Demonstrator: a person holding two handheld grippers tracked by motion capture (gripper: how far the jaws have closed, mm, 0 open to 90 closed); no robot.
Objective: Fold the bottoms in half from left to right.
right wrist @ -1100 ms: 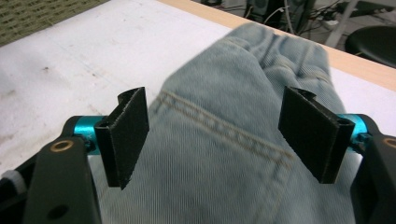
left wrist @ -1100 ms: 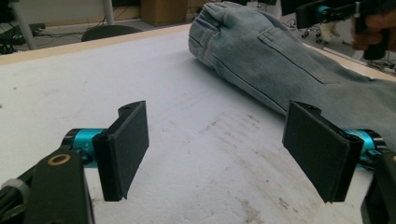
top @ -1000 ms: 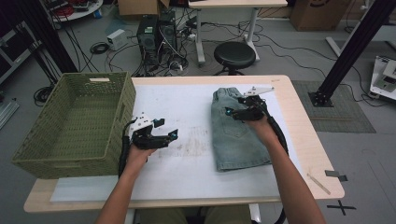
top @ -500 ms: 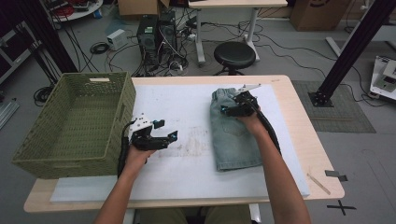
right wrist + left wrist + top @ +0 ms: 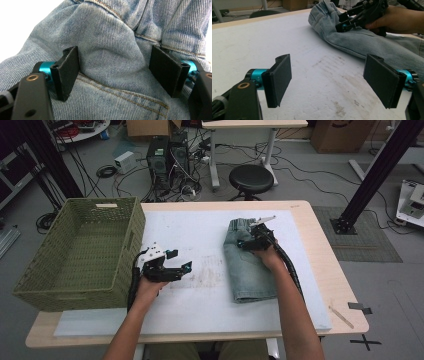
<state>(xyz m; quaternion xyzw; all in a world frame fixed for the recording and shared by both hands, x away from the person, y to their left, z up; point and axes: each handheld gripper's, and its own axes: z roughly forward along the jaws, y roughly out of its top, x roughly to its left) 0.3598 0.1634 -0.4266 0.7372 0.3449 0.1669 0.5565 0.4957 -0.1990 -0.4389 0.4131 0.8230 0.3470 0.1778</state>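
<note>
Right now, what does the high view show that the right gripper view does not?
High view alone: the green basket at the table's left, the left claw over the white mat, and the black stool behind the table. Right gripper view alone: the denim's seams and stitching up close, a fold bulging between the open jaws. Both: the folded jeans and the right claw.

Green woven basket (image 5: pixel 80 255) standing empty at the left edge of the worktop (image 5: pixel 320 270), overhanging it slightly. White mat (image 5: pixel 200 235) spread across the wooden top, smudged brown near the middle. Beyond the far edge: black round stool (image 5: pixel 251 179), computer tower (image 5: pixel 158 161) amid tangled cables, white desk legs (image 5: pixel 215 157). Black tape cross (image 5: pixel 365 341) on the grey floor at lower right.
</note>
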